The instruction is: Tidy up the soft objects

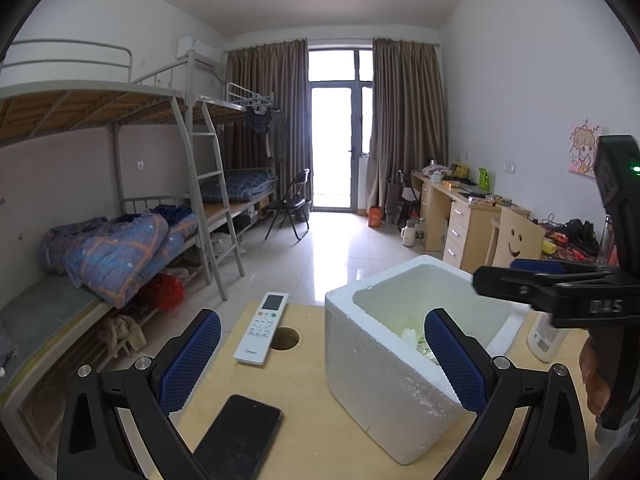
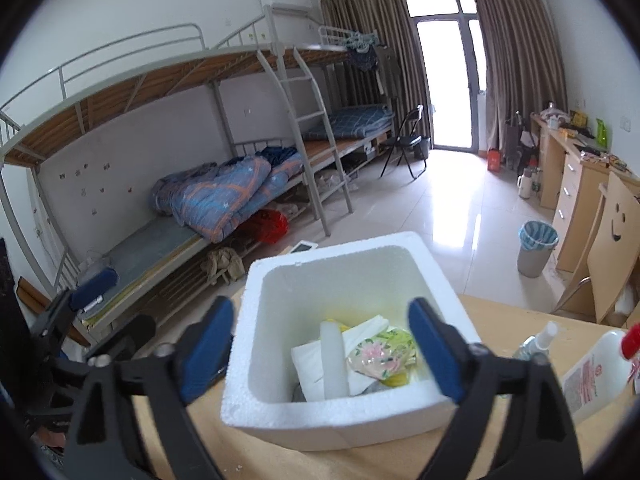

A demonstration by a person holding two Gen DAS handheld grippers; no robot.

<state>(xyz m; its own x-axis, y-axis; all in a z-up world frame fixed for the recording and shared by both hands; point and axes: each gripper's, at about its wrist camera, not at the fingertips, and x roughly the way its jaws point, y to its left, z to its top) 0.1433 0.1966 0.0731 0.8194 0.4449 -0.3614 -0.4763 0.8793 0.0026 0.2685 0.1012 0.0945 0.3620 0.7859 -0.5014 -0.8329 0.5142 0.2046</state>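
A white foam box [image 2: 248, 384] stands on the wooden table [image 2: 512, 312]; it also shows in the left wrist view [image 1: 372, 384]. Inside lie soft things: a white folded cloth [image 2: 310, 364], a white foam strip [image 2: 334, 360], a floral packet [image 2: 378, 360] and something yellow [image 2: 394, 379]. My right gripper [image 2: 320, 354] is open and empty, its jaws spread above the box opening. My left gripper [image 1: 322, 360] is open and empty, low over the table at the box's left side. The right gripper also shows in the left wrist view [image 1: 520, 276].
A white remote [image 1: 262, 328] and a black phone [image 1: 238, 438] lie on the table left of the box, by a round hole [image 1: 285, 339]. A white lotion bottle [image 2: 596, 374] and a small spray bottle [image 2: 536, 342] stand right of it. Bunk beds, desks and a bin [image 2: 536, 246] lie beyond.
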